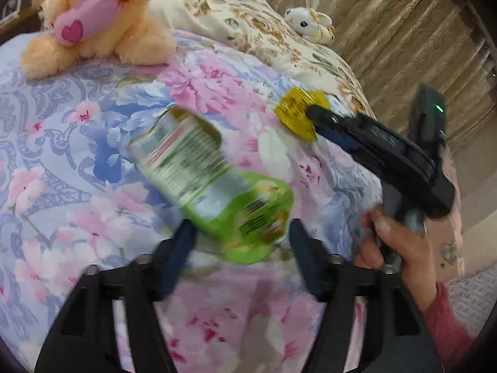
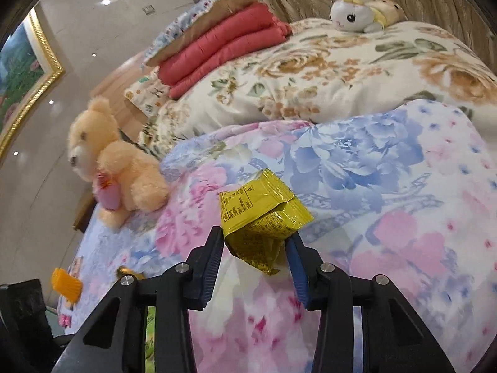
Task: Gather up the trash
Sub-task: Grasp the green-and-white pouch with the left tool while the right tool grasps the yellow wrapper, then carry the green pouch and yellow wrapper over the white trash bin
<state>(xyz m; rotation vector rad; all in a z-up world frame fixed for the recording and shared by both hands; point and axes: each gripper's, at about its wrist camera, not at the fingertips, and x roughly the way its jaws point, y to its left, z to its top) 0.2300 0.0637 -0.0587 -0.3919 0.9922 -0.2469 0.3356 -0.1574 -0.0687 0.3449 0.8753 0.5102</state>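
Right hand-held gripper (image 2: 256, 245) pinches yellow wrapper (image 2: 261, 214); blurred green packet (image 1: 214, 183) seemingly loose.

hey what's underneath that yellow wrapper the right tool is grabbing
The yellow wrapper sits between the right tool pads on the floral bedspread. The fabric directly beneath it is covered.

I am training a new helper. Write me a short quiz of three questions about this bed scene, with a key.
1. True or false: the right gripper is shut on the yellow packet.
2. What lies between the open fingers of the left gripper? A: green packet. B: spoon. C: sock.
3. Which toy holds the pink cushion?

Key: 1 true; 2 A; 3 the bear.
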